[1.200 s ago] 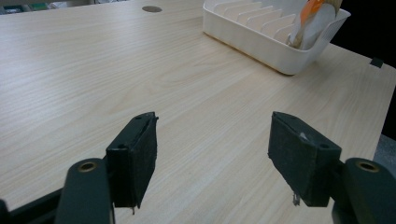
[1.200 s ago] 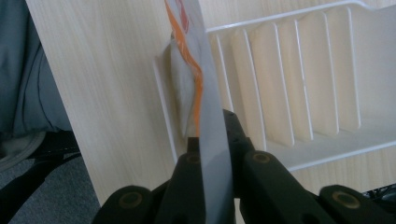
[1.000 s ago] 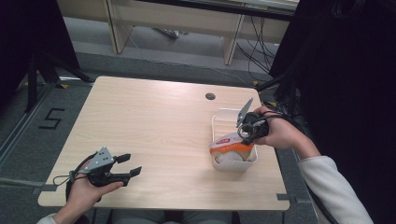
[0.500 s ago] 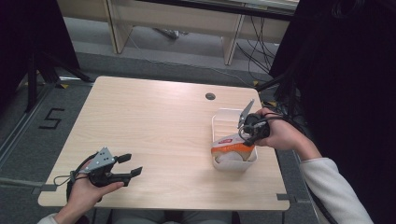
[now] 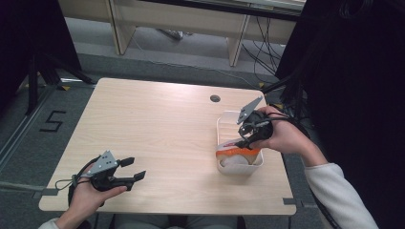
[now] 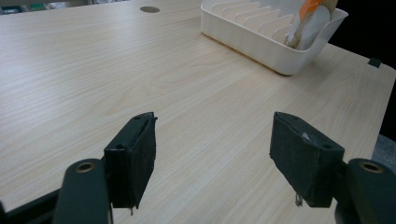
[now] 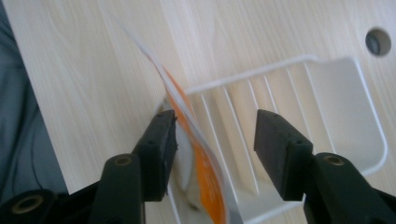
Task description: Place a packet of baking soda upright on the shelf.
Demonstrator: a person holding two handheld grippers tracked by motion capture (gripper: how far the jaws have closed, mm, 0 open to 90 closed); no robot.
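A white slotted rack [image 5: 223, 122] stands at the table's right side. At its near end an orange-rimmed plate [image 5: 237, 151] stands on edge, tilted, with a white plate [image 5: 234, 161] just in front of it. My right gripper [image 5: 243, 139] hangs over the rack, open; in the right gripper view the orange-rimmed plate [image 7: 205, 186] passes between the jaws of my right gripper [image 7: 212, 126], close to the left one. My left gripper [image 5: 135, 168] rests low at the table's front left, open and empty. From the left gripper view the rack [image 6: 252, 44] lies far ahead beyond my left gripper [image 6: 212, 140].
A round cable hole [image 5: 215, 98] sits in the wooden table [image 5: 157, 124] behind the rack. The rack's far slots [image 7: 345, 93] hold nothing. Dark cables and a black curtain lie past the table's right edge.
The right hand has shifted very slightly over the rack's near end. The left gripper has stayed where it was.
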